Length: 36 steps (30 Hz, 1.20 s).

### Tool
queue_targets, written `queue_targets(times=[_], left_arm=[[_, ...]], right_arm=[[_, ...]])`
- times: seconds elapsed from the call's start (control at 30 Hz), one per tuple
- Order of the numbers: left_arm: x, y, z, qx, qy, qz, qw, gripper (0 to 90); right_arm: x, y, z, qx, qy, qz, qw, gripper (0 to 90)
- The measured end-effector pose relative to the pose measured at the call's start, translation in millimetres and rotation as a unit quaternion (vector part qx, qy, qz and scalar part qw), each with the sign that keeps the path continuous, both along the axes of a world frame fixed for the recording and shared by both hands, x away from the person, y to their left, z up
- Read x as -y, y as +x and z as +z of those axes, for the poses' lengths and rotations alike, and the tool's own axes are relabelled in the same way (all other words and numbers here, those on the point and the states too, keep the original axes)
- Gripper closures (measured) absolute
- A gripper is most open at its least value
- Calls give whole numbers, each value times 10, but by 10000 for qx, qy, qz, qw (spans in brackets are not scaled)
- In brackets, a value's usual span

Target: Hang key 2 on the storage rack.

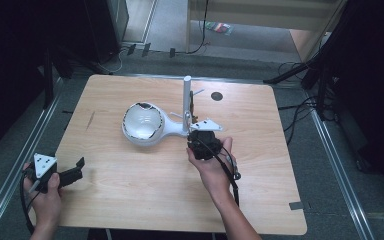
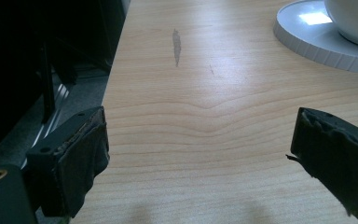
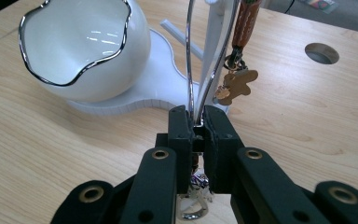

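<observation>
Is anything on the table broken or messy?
Nothing looks broken or spilled. The one odd spot is a grey smear on the bare wooden table, left of the white bowl stand. The round hole near the far edge looks built in.

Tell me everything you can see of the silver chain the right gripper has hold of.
The silver chain is a thin, shiny metal loop whose two strands rise from the right gripper toward the white post of the jewellery stand. The gripper's black jaws are shut on its lower end, and a small sparkly pendant hangs below them. The strands look taut and nearly upright, passing close beside the brown keyring with its gingerbread charm. Its upper end is out of frame.
</observation>
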<state>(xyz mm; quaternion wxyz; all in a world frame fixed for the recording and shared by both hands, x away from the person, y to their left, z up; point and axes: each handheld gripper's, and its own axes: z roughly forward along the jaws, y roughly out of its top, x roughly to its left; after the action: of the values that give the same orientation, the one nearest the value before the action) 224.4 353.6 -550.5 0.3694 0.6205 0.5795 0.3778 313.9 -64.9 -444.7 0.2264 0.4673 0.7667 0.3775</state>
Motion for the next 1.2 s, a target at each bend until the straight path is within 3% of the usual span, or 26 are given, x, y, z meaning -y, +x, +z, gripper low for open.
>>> queue_targets(times=[0.43, 0.7, 0.9, 0.93, 0.97, 1.1, 1.13, 1.2], left_arm=[[1, 1, 2, -23, -8, -1, 10000, 44], [1, 19, 1, -100, -5, -16, 9999, 44], [-4, 27, 1, -124, -32, -35, 9999, 43], [-4, 30, 1, -124, -33, -36, 9999, 44], [-3, 32, 1, -130, -33, -41, 9999, 44], [1, 48, 1, -146, -31, -44, 9999, 43], [2, 53, 0, -152, -40, -50, 9999, 43], [2, 61, 1, -172, -29, -52, 9998, 43]], right_arm=[[-9, 91, -92, -138, -7, 8, 9999, 814], [36, 83, -93, -77, 112, 11, 9999, 737], [101, 74, -103, -40, 468, 190, 9987, 519], [108, 70, -108, -55, 499, 228, 9985, 517], [116, 59, -109, -63, 502, 241, 9984, 500], [150, 26, -117, 247, 312, 146, 9991, 384], [167, 22, -119, 314, 263, 144, 9991, 392], [204, 22, -119, 179, 421, 102, 9989, 277]])
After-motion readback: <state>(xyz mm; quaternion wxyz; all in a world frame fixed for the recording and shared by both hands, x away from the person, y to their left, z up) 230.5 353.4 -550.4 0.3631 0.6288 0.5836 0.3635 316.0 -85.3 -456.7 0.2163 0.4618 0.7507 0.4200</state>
